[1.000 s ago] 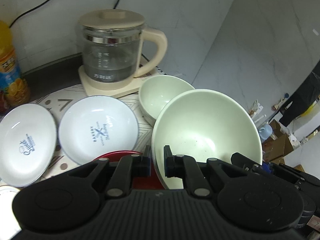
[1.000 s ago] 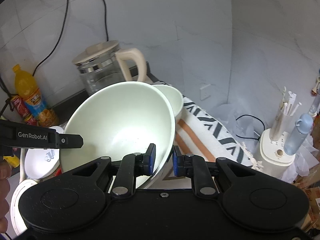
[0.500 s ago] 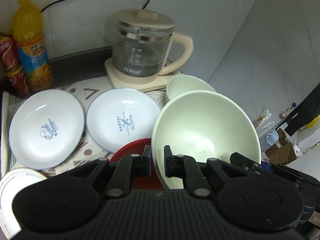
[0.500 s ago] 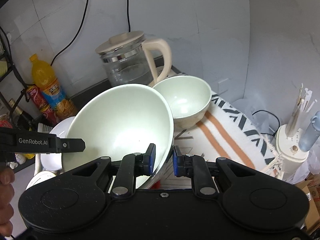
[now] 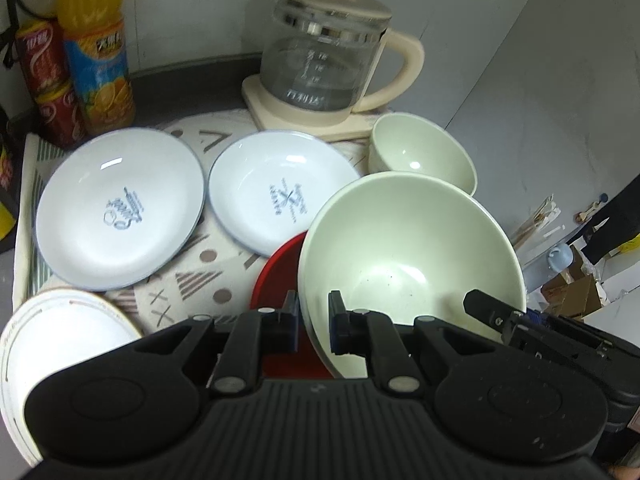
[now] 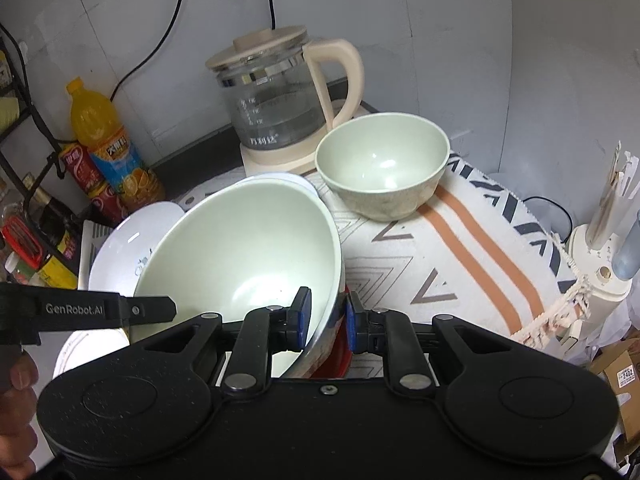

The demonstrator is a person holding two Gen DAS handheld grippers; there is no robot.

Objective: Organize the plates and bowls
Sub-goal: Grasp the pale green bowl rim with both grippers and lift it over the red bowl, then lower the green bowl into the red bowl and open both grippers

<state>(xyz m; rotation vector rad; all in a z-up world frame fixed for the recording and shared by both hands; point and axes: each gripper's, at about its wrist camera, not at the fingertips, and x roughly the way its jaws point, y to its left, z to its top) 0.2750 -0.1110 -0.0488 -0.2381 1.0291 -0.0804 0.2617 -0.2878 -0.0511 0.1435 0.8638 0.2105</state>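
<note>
Pale marbled wall panels close off the back and side of a surface (image 6: 472, 264) that is covered by a patterned cloth with triangles, dots and orange stripes. A large pale green bowl (image 5: 408, 248) is held tilted above the cloth by both tools at once. The left tongs (image 5: 313, 320) are closed on its near rim, one pad inside and one outside the wall. The right tongs (image 6: 325, 318) are likewise clamped on the rim at the opposite side, as is seen in the right wrist view, where the same bowl fills the lower left. Beneath the lifted bowl a red plate (image 5: 280, 280) is partly covered. A smaller pale green bowl (image 6: 382, 166) is seen standing upright on the cloth, apart from the large one and just in front of a glass kettle (image 5: 324, 68) with a cream lid, handle and base. Two white plates with blue lettering are laid side by side on the cloth: the larger plate (image 5: 120, 208) to the left, the smaller plate (image 5: 280, 196) between it and the bowls. A white plate with a thin brown rim line (image 5: 60, 352) is cut off at the lower left. An orange drink bottle (image 5: 98, 52) and red cans (image 5: 48, 80) are stood against the back wall. Part of a hand (image 6: 16, 384) is visible at the left edge.
</note>
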